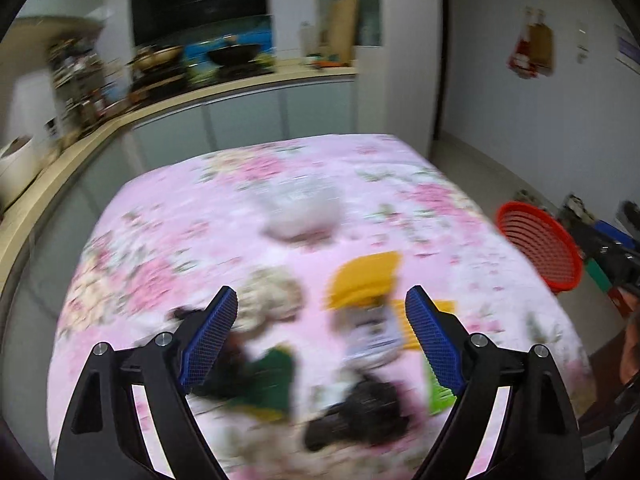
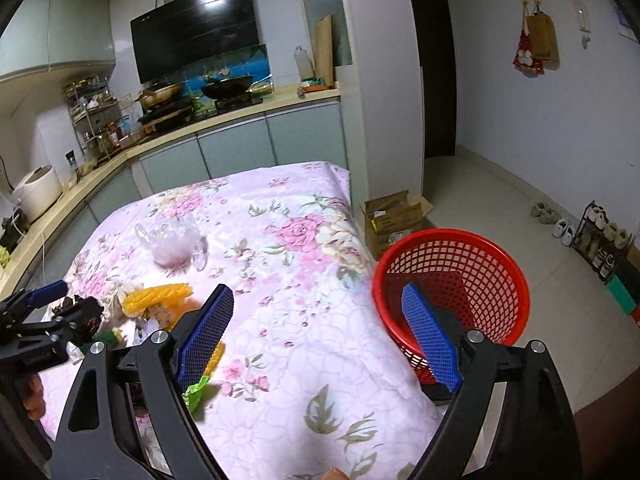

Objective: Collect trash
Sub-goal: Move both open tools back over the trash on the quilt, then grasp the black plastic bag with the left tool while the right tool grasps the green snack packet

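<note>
Jaws wide on both tools, nothing between the pads. Left hand-held gripper [image 1: 322, 332] fills the bottom of the left wrist view, which is motion-blurred, and points down at the trash pile. Its opening is edging wider. Right hand-held gripper [image 2: 318, 334] sits at the bottom of the right wrist view, empty, over bare floral cloth.

Trash, near to far, all on the tabletop [image 2: 280, 320] with the pink floral cover:
- black crumpled wrapper [image 1: 360, 412], lower centre of the left view
- green packet [image 1: 276, 376], just left of it
- yellow ribbed wrapper [image 1: 364, 276], between the left pads in frame
- pale crumpled wad [image 1: 272, 300], beside it
- clear plastic bag [image 2: 176, 240], further back, upper left of the cloth in the right view

Red mesh basket [image 2: 452, 292] stands on the floor just beside the tabletop's right edge, apparently empty. Behind everything is a kitchen counter with a wok [image 2: 228, 86].

My read: pick step, early in the task, most items still out. Next, the left tool needs to drop onto one item, close, then carry it right to the basket.
</note>
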### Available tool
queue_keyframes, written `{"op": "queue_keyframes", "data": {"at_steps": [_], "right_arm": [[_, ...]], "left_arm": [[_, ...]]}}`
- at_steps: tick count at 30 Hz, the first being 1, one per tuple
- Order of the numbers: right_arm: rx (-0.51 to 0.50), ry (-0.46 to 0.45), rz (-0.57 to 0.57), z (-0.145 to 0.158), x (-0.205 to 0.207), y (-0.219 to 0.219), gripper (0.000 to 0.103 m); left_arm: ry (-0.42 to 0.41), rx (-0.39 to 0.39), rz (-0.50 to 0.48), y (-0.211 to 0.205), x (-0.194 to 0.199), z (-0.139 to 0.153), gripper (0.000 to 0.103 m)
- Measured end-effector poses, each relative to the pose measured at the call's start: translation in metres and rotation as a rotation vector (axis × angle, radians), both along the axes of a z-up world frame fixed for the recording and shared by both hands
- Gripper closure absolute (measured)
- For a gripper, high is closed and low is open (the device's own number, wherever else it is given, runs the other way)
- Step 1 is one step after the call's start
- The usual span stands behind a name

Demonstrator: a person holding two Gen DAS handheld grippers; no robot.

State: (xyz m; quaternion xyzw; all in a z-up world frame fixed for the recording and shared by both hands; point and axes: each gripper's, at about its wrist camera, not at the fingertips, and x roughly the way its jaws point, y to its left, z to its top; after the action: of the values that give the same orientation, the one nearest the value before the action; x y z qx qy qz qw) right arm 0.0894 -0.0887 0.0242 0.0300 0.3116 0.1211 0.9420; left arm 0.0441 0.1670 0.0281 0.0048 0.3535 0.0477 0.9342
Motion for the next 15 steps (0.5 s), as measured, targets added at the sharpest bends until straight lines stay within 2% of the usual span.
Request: {"op": "queue_keyframes", "data": {"at_steps": [4,8,15], "right_arm": [[-0.007,0.011,0.025,-0.001,0.000,0.010,0.020],[-0.017,0.029,0.051,-0.004,0.005,0.020,0.020],[-0.033,0.047,0.084,-0.005,0.013,0.033,0.020]], "left_arm": [[-0.015,-0.001,0.069,0.036,-0.021,0.002,0.017],[-0.027,-0.035,0.110,0.059,-0.033,-0.001,0.015],[0.001,-0.112,0.108,0.073,-0.030,-0.021,0.012]]}}
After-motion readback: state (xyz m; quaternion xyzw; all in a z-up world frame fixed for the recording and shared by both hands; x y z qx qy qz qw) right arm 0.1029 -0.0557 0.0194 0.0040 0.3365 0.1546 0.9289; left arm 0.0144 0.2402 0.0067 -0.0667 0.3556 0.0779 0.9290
